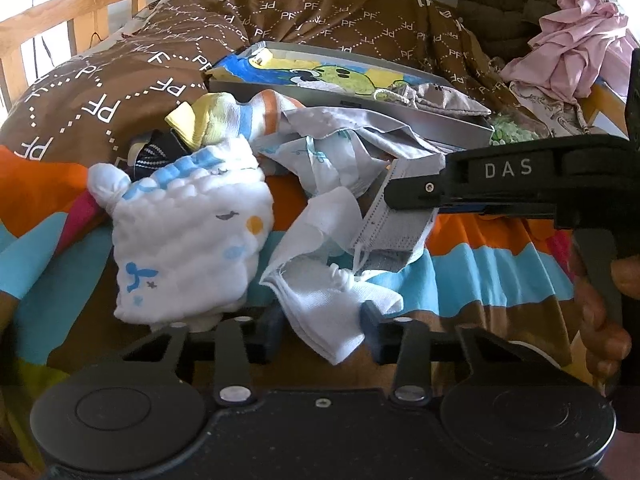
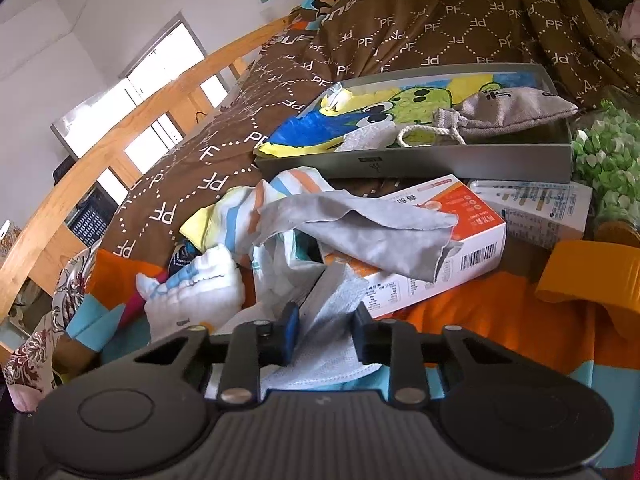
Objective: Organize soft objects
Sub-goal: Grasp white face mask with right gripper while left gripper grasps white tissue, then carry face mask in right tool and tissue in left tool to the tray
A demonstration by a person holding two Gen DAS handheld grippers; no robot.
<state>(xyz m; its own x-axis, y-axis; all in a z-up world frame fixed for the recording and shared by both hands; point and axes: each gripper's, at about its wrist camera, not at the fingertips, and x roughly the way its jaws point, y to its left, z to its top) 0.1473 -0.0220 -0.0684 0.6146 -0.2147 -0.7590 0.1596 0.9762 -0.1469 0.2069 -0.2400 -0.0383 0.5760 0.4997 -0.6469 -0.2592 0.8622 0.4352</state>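
Messy bed [image 1: 500, 276], so both hand-held grippers pinch cloth to sort it: left [image 1: 324, 326] holds white cloth [image 1: 320, 312], right [image 2: 326, 334] grey mask [image 2: 332, 312].

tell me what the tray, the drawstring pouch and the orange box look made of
Tray: smooth matte grey, thin straight walls, likely metal or stiff card. Pouch: coarse grey woven cloth, maybe linen, with a twisted cotton-like cord. Box: glossy printed cardboard, sharp folded edges and a barcode.
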